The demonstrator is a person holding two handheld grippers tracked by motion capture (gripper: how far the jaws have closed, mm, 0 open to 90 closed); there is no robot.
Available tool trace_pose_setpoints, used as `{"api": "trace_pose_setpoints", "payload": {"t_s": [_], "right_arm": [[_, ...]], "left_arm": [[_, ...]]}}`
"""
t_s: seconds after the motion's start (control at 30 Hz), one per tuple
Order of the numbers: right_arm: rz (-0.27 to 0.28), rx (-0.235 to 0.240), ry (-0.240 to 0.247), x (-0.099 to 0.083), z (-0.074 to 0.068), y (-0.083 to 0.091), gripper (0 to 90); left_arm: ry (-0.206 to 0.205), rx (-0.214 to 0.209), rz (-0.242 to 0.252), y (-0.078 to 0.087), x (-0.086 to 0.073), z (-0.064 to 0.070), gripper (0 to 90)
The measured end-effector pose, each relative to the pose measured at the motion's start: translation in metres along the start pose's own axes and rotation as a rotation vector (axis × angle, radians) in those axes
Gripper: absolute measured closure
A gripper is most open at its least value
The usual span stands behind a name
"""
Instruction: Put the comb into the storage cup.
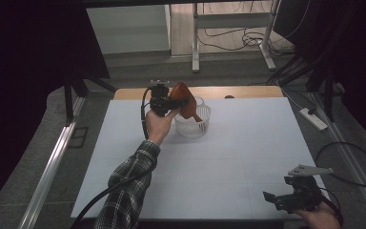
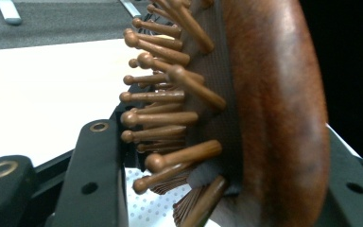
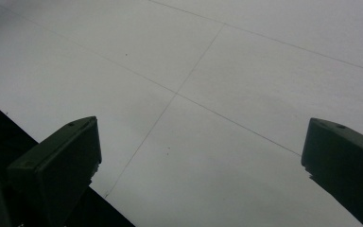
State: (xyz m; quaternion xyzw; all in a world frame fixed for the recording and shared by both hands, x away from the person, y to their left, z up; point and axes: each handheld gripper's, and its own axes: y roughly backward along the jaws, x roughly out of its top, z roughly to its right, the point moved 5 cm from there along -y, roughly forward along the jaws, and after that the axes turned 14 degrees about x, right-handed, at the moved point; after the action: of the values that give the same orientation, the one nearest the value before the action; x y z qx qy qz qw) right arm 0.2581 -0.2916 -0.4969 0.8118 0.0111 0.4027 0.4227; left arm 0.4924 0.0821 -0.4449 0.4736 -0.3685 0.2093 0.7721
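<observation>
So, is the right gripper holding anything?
No, the right gripper has its jaws wide apart over the bare white table.

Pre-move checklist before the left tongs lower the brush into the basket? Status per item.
1. Left tongs gripping the wooden hairbrush: ok, the jaws close on its head, bristles on one side and back on the other.
2. Brush over the white basket: ok, handle end already dips inside.
3. Basket upright on the white table: ok.
4. Basket free of other contents: cannot tell, the brush blocks the inside.
5. Right tongs out of the way: ok, open, at the near right corner.
</observation>
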Motion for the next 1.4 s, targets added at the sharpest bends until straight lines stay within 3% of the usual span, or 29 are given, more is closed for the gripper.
{"api": "trace_pose_setpoints", "payload": {"t_s": [0.27, 0.73, 1.07, 1.4], "right_arm": [[-0.005, -0.002, -0.003, 0.0, 0.0, -0.001, 0.0], [-0.012, -0.005, -0.007, 0.0, 0.001, -0.002, 0.0], [-0.017, -0.01, -0.01, 0.0, 0.001, -0.002, 0.0], [-0.021, -0.013, -0.01, 0.0, 0.002, -0.003, 0.0]], "left_arm": [[0.029, -0.005, -0.002, 0.001, -0.004, -0.006, 49.4], [0.144, -0.025, 0.009, -0.002, -0.015, -0.023, 47.6], [0.163, -0.007, 0.004, -0.004, -0.019, -0.031, 44.7], [0.139, 0.045, -0.012, -0.007, -0.023, -0.032, 39.0]]}}
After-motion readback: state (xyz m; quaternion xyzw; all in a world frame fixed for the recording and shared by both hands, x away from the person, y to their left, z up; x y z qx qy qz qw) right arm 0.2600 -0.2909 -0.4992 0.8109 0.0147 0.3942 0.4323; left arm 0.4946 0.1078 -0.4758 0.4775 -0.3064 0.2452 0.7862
